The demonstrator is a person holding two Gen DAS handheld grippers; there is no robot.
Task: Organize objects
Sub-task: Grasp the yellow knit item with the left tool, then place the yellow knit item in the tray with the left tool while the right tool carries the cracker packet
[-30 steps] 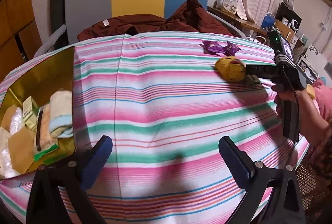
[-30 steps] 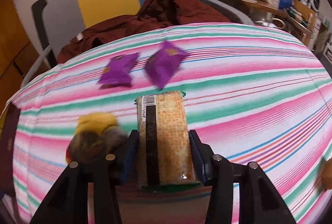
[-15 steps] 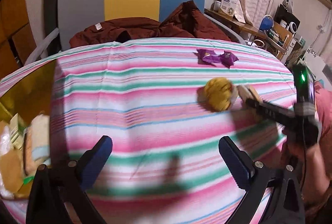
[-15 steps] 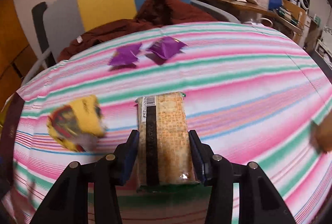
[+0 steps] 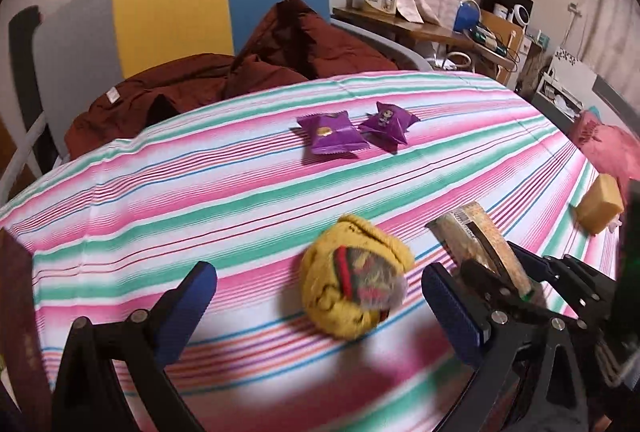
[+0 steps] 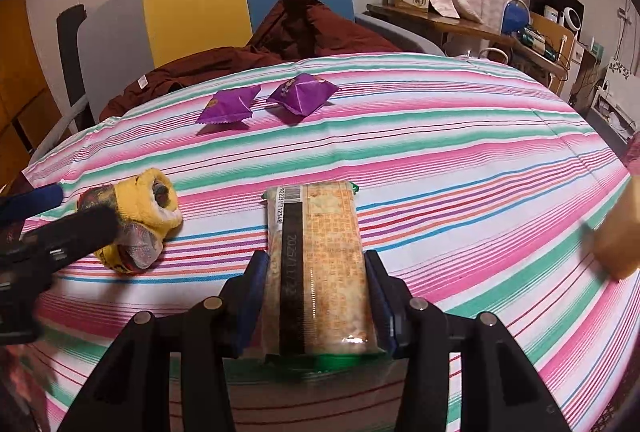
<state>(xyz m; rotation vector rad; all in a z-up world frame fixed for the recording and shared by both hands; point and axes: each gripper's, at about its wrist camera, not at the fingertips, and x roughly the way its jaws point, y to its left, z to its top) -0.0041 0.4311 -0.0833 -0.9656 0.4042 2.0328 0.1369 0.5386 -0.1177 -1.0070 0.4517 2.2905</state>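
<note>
A yellow rolled sock ball point(image 5: 354, 280) lies on the striped tablecloth point(image 5: 200, 191). My left gripper point(image 5: 320, 304) is open, with the ball just ahead between its blue pads and nearer the right one. No pad touches it. In the right wrist view the ball point(image 6: 136, 220) sits at the left, partly behind one black left finger point(image 6: 76, 232). My right gripper point(image 6: 316, 292) is shut on an orange cracker packet point(image 6: 320, 252) held above the cloth. The same packet point(image 5: 480, 240) shows at the left view's right side. Two purple snack packets point(image 5: 332, 133) point(image 5: 390, 119) lie farther back.
A yellow block point(image 5: 600, 205) rests near the cloth's right edge beside a pink bundle point(image 5: 608, 147). A dark red box edge point(image 5: 16, 292) stands at the far left. Behind the table are a chair with a maroon garment point(image 5: 240, 79) and a cluttered shelf point(image 5: 480, 31).
My left gripper has swung right, away from the gold tin of packets, and closed in on the sock ball. The right gripper keeps its hold on the cracker packet and shifted a little.
</note>
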